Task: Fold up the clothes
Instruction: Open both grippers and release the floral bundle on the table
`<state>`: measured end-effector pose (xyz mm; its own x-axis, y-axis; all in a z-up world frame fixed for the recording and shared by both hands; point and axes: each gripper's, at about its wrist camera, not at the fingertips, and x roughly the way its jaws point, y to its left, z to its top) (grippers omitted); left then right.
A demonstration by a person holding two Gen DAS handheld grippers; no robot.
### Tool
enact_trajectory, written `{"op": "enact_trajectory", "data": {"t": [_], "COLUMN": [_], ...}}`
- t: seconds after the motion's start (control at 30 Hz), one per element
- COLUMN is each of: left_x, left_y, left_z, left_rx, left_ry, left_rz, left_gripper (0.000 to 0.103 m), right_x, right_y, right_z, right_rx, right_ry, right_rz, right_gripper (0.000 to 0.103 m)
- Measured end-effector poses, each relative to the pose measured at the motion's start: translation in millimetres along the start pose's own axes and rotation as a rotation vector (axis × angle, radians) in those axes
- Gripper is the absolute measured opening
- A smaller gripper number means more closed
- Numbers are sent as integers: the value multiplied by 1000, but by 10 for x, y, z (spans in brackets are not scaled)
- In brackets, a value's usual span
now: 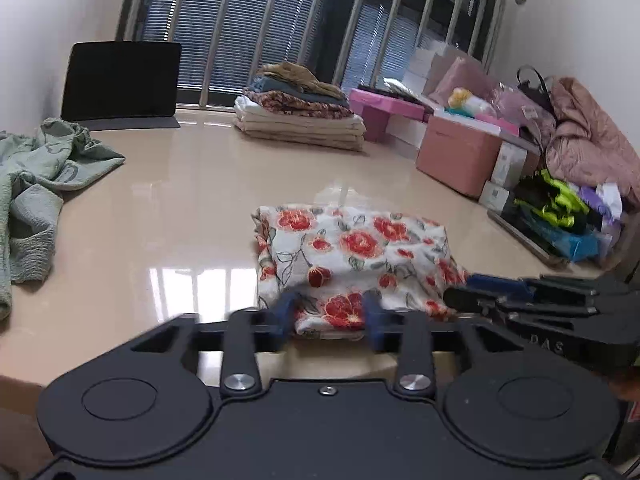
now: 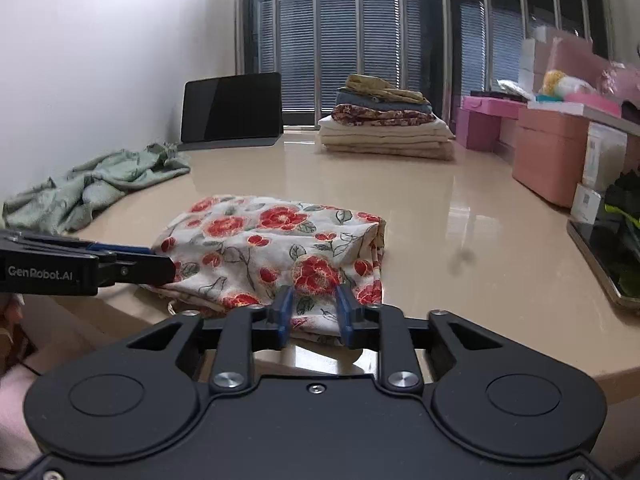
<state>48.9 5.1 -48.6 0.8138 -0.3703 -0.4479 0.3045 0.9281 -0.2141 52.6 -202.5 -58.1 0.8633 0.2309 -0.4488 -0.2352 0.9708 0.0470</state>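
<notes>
A folded white garment with red flowers (image 1: 352,256) lies on the beige table near its front edge; it also shows in the right wrist view (image 2: 276,248). My left gripper (image 1: 330,308) has its blue fingers around the garment's near edge, partly closed on the cloth. My right gripper (image 2: 314,308) likewise holds the near edge between its fingers. Each gripper shows side-on in the other's view: the right gripper (image 1: 472,292), the left gripper (image 2: 160,260), both at the garment's corners.
A crumpled green garment (image 1: 36,188) lies at the left. A stack of folded clothes (image 1: 300,116) stands at the back, a dark tablet (image 1: 120,80) at the back left. Pink boxes (image 1: 460,152) and clutter line the right side.
</notes>
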Motion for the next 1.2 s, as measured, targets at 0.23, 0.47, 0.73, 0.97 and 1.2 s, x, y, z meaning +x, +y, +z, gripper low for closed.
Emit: {"op": "enact_trajectory", "data": {"t": [0.23, 0.47, 0.73, 0.97, 1.2], "left_x": [-227, -300, -431, -489, -510], "left_y": [-49, -193, -353, -386, -394], "left_z": [65, 106, 57, -76, -88], "left_rx": [-27, -1, -25, -57, -54], "left_ry": [-102, -57, 35, 83, 88], "left_rz": [52, 91, 140, 133, 134], "left_gripper": [103, 103, 103, 103, 103], "right_x": [-208, -345, -457, -492, -502], "right_y": [-13, 16, 28, 32, 29], "right_z": [49, 116, 193, 115, 100], "right_rx": [50, 80, 148, 174, 180], "right_ry": [-47, -34, 49, 120, 143], "right_rz": [-5, -9, -29, -49, -51], "right_gripper": [70, 93, 95, 99, 101]}}
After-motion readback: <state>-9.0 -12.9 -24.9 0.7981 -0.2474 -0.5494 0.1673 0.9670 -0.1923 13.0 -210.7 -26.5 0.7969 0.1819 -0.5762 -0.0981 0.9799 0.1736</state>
